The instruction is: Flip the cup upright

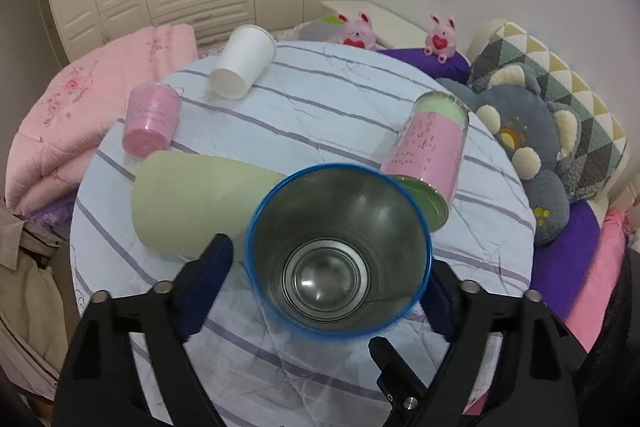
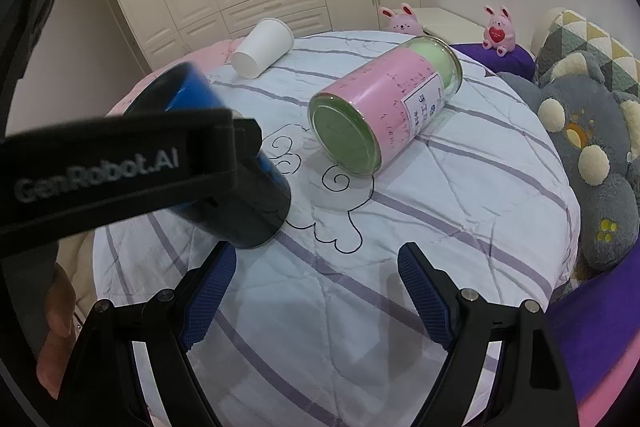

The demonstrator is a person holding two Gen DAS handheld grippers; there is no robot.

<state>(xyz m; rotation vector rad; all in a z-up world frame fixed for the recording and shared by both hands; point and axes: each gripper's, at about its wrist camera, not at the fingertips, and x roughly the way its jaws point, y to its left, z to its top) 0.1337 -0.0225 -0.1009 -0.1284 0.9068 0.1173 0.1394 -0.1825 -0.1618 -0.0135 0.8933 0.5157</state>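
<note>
A blue cup with a steel inside sits between the fingers of my left gripper, mouth toward the camera. The jaws stand wide; a gap shows between the left pad and the cup wall, and the right pad is behind the cup. In the right wrist view the same blue cup is tilted, its base near the cloth, with the left gripper's body across it. My right gripper is open and empty, low over the cloth in front of the cup.
On the striped round table lie a pale green cup, a pink cup, a white paper cup and a pink-green jar, all on their sides. The jar and paper cup also show in the right wrist view. Plush toys sit at right.
</note>
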